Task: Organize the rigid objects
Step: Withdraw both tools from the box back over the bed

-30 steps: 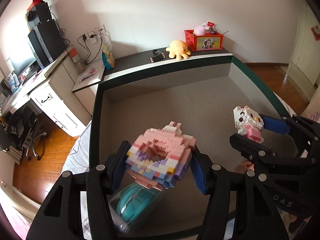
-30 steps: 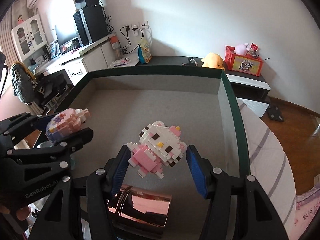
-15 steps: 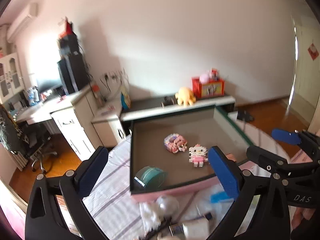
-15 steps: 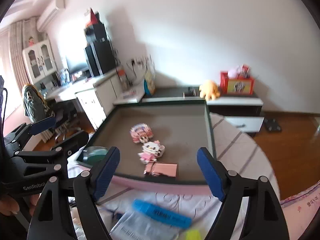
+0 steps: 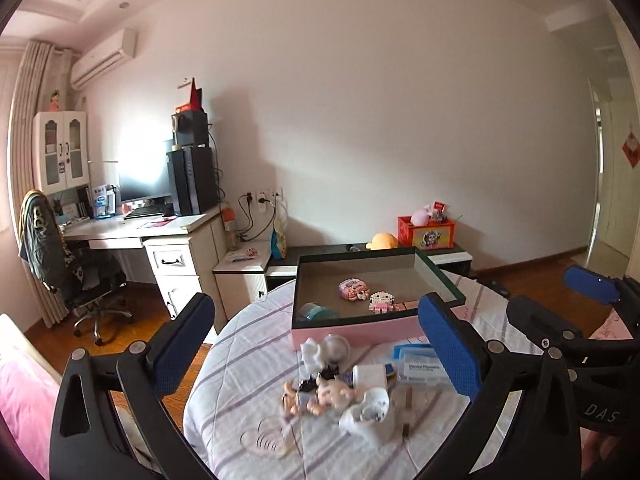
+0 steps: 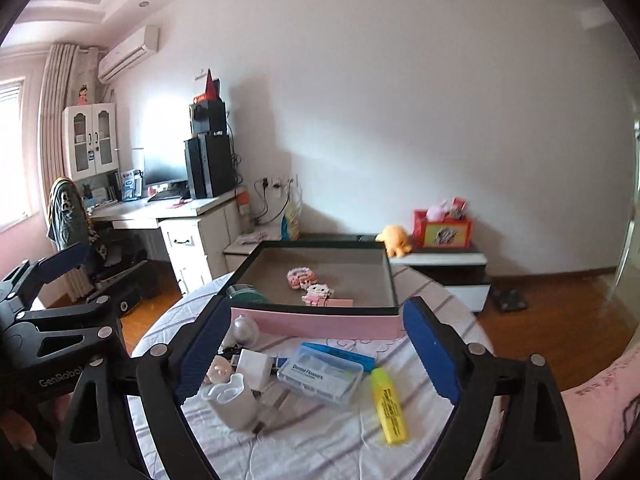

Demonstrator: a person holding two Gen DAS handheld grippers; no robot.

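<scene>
A pink box with a dark green rim (image 5: pixel 360 326) (image 6: pixel 320 322) stands on the striped round table. Inside lie a pastel brick figure (image 5: pixel 353 289) (image 6: pixel 301 278), a white and pink brick cat (image 5: pixel 381 302) (image 6: pixel 318 293), a teal lidded jar (image 5: pixel 318 312) (image 6: pixel 244 292) and a pink metallic piece (image 6: pixel 340 303). My left gripper (image 5: pixel 316 354) and my right gripper (image 6: pixel 316 354) are both open and empty, held back over the near part of the table.
In front of the box lie a clear floss case (image 6: pixel 320 376), a yellow highlighter (image 6: pixel 390 410), a white cup (image 6: pixel 234 402), a silver ball (image 6: pixel 245 329), a white charger (image 6: pixel 254 366) and small doll figures (image 5: pixel 316 394). A desk and chair stand at left.
Both grippers let go of their brick figures in the box, opened wide and pulled far back and up. The two figures now lie on the box floor.
</scene>
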